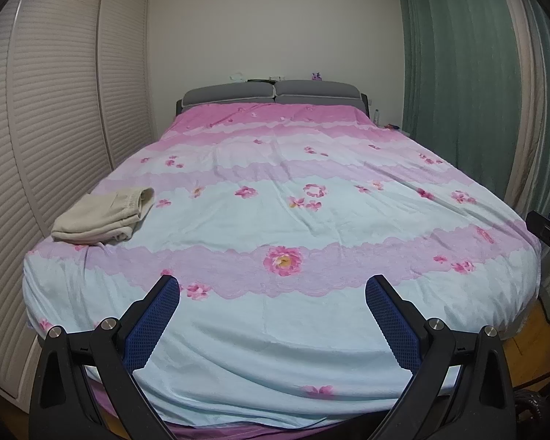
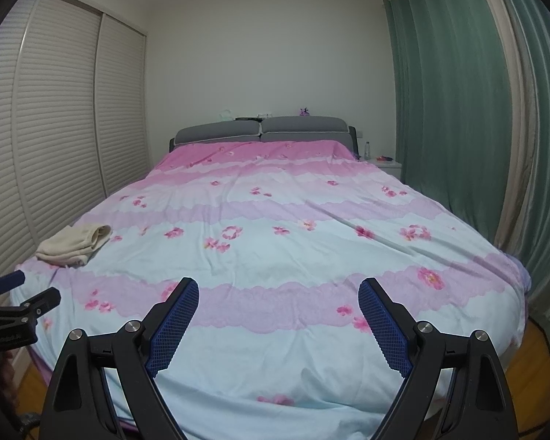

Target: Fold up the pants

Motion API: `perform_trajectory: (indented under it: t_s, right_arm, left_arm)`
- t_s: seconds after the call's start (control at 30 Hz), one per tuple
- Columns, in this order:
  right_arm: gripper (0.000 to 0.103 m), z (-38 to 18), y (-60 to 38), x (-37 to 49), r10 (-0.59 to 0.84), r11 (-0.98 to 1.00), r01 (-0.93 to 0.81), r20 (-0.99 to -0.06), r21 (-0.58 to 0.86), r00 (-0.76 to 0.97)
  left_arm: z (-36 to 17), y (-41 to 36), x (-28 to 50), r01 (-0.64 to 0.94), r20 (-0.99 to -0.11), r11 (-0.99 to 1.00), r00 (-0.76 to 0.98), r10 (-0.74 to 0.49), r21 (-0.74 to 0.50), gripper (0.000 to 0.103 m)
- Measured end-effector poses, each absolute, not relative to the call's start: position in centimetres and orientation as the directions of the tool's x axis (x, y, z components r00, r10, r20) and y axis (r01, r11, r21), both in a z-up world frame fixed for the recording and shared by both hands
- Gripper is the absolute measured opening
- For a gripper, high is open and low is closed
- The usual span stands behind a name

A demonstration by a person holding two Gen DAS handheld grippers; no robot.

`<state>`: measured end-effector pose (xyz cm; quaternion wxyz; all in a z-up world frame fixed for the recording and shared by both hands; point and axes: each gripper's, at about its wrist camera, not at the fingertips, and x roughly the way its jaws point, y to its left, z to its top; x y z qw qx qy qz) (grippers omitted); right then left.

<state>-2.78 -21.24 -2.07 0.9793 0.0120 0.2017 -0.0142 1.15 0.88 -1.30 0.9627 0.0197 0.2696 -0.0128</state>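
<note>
Two grippers hang at the foot of the bed (image 1: 311, 348), both spread wide and holding nothing. Our left gripper (image 1: 272, 288) points straight up the floral duvet, and our right gripper (image 2: 278, 289) does the same from slightly further right; each one catches a corner of the other at the side of its view. We judge this as a stand-off pose: fingers apart and clear of the cloth, because nothing on the bed asks to be pinched just now.

The beige pants (image 1: 104, 216) lie near the bed's front-left corner, close to the left edge, as a compact stacked bundle with the elastic waistband turned toward the headboard (image 1: 271, 92). From how flat and squared they sit, we take the folding to be done or nearly so, parked aside to leave the middle of the duvet free.

Much stays unclear. We cannot see the underside of the bundle, nor how many layers it has, and a small loose bit at its near edge may be a drawstring or a crease. Small items on the headboard ledge and the bedside table (image 2: 388, 164) are too tiny to name, apart from a bottle (image 2: 367, 150).
</note>
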Motion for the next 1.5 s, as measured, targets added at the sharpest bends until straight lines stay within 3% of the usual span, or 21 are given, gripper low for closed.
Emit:
perform_trajectory:
  t_s: [1.5]
  right_arm:
    - [0.090, -2.1, -21.0, -3.0, -0.025, 0.999, 0.036, -0.397, 0.022, 0.918]
  left_arm:
    - [-1.6, -0.1, 0.9, 0.067, -0.537, 0.997, 0.843, -0.040, 0.031, 0.103]
